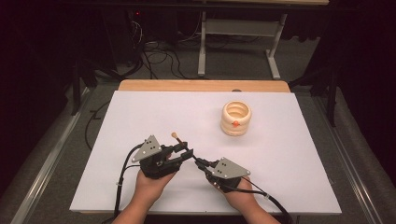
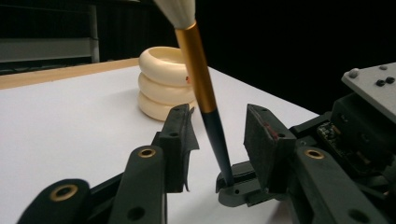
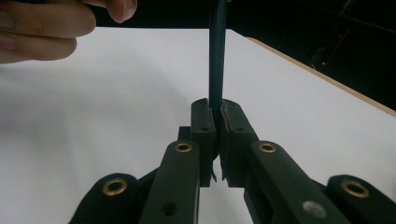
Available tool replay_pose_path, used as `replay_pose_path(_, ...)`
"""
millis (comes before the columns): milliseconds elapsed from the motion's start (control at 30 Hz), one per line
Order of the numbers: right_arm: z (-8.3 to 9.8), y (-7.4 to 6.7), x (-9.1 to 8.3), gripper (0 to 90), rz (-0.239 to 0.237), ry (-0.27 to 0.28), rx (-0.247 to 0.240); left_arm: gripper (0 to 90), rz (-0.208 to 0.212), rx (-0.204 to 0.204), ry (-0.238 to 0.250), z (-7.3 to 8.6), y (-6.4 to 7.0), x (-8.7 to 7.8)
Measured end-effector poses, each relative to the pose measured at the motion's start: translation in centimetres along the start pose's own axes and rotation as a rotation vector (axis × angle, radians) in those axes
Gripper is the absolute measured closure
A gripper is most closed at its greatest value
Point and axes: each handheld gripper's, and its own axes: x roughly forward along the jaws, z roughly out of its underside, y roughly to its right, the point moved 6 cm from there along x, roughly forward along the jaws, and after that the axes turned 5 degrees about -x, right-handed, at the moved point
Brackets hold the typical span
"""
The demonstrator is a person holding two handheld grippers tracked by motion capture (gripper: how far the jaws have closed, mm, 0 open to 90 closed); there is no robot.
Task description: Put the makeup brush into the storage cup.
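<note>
Brush (image 1: 174, 136) stands between your two grippers near the front middle of the white surface (image 1: 140, 112), one brush in all, its pale tip pointing away from you in the high view. Your left gripper (image 1: 182, 151) and right gripper (image 1: 198, 162) meet tip to tip there, one in each hand. One stack of three cream rings (image 1: 236, 118) sits well apart, toward the far right of the surface.

From the left gripper view, the brush (image 2: 201, 79) rises tilted between that gripper's fingers (image 2: 180, 140), gold ferrule above a dark handle, white bristles at the top edge. The fingers stand apart on either side of the handle and do not touch it; a gap shows on both sides. The handle's lower end sits in the tip of the other gripper, at the lower middle. The three rings (image 2: 164, 84) stand behind.

From the right gripper view, the dark handle (image 3: 217, 56) rises straight up from between its fingers (image 3: 204, 121), which are clamped shut on it. Part of a hand (image 3: 42, 28) shows at the upper left.

To do this handover well, I judge that you should keep the right grip firm and still, centre the handle between the left fingers, and close them squarely on the dark handle below the ferrule before letting go on the right.
</note>
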Motion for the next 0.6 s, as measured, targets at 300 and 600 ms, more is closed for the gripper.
replay_pose_path(300,0.1,-0.17,0.14,87.8,-0.004,-0.006,-0.015,68.6,0.009,-0.011,0.02,-0.05,-0.32,-0.32)
replay_pose_path(600,0.21,-0.21,0.15,87.7,0.0,-0.017,-0.025,71.2,0.025,-0.023,0.03,-0.06,-0.4,-0.43)
